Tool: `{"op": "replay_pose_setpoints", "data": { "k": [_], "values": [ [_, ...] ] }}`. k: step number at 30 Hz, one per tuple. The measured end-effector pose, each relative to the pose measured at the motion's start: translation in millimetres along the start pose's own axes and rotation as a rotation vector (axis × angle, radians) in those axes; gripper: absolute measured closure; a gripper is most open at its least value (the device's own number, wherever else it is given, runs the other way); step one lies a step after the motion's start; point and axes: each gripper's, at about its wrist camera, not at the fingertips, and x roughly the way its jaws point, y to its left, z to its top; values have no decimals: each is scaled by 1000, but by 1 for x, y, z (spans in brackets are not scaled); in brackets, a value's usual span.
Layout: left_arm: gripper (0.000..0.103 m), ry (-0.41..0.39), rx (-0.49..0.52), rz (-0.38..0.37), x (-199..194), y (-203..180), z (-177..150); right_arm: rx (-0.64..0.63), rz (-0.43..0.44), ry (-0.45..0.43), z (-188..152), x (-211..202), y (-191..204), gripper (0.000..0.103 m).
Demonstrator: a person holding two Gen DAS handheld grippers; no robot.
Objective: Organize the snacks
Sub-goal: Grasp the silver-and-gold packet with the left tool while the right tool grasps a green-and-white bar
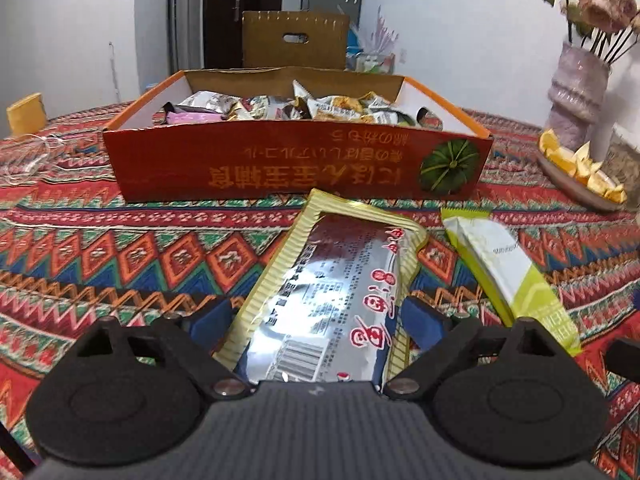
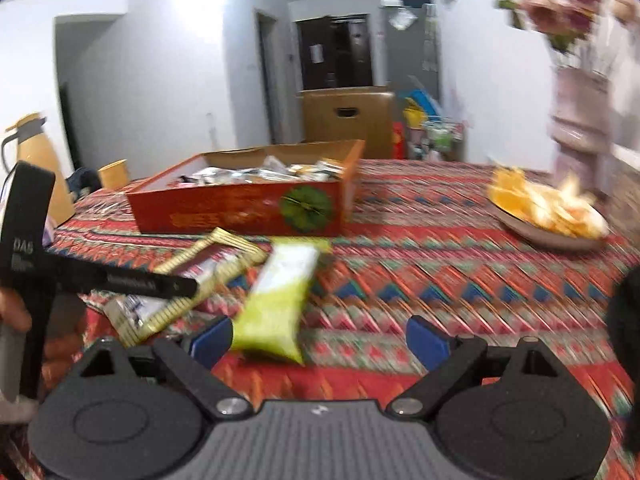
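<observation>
A long silver snack packet with a gold border [image 1: 328, 292] lies lengthwise between the blue pads of my left gripper [image 1: 318, 316], which press on its two edges. Its far tip reaches toward the red cardboard box [image 1: 296, 160], which holds several wrapped snacks. A green-and-white packet [image 1: 508, 268] lies on the cloth just to the right. In the right wrist view my right gripper [image 2: 320, 338] stands open over the cloth. The green packet [image 2: 276, 300] is just ahead of its left finger, untouched. Left of it are the silver packet [image 2: 208, 268] and the box [image 2: 240, 212].
A patterned tablecloth covers the table. A plate [image 1: 554, 174] of orange wedges and a pink vase [image 1: 576, 92] with flowers stand at the right. A yellow cup [image 2: 114, 174] and a thermos jug [image 2: 40, 168] stand at the far left. A white cable [image 1: 28, 156] lies left of the box.
</observation>
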Motion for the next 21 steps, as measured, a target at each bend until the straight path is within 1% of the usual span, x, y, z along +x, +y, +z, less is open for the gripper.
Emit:
{"op": "replay_pose_setpoints", "data": {
  "k": [2, 3, 4, 5, 6, 8, 9, 10, 11, 12, 13, 14, 16, 17, 18, 19, 21],
  "values": [
    [10, -15, 26, -5, 2, -1, 2, -11, 16, 16, 13, 19, 6, 11],
    [8, -22, 50, -19, 4, -4, 5, -3, 29, 21, 19, 28, 6, 12],
    [5, -31, 70, -45, 7, -7, 6, 12, 50, 27, 25, 37, 6, 14],
    [4, -31, 89, -80, 11, -10, 7, 29, 58, 35, 30, 45, 5, 14],
    [3, -14, 101, -95, 16, -11, 7, 41, 60, 41, 33, 53, 5, 15],
    [3, -19, 144, -73, 19, -16, 6, 63, 61, 57, 37, 68, 6, 16],
    [8, -22, 151, -71, 18, -17, 5, 83, 71, 73, 38, 76, 6, 16],
    [23, -35, 159, -67, 17, -17, 5, 106, 87, 84, 36, 82, 5, 17],
    [30, -46, 161, -65, 15, -17, 4, 124, 99, 94, 35, 87, 4, 20],
    [37, -51, 166, -64, 13, -18, 4, 131, 99, 107, 34, 92, 6, 26],
    [48, -60, 177, -68, 11, -18, 2, 133, 100, 110, 33, 94, 8, 31],
    [53, -66, 189, -52, 7, -21, 0, 128, 98, 113, 32, 96, 10, 35],
    [57, -65, 206, -12, -4, -22, -6, 78, 66, 118, 29, 95, 17, 51],
    [57, -60, 194, -18, -7, -22, -9, 49, 38, 114, 27, 93, 20, 55],
    [58, -53, 179, -33, -14, -19, -14, 34, 22, 113, 24, 89, 22, 62],
    [58, -47, 166, -32, -23, -17, -19, 24, 20, 116, 23, 86, 23, 65],
    [59, -40, 135, -34, -41, -9, -30, 13, 20, 124, 17, 74, 26, 66]
  ]
}}
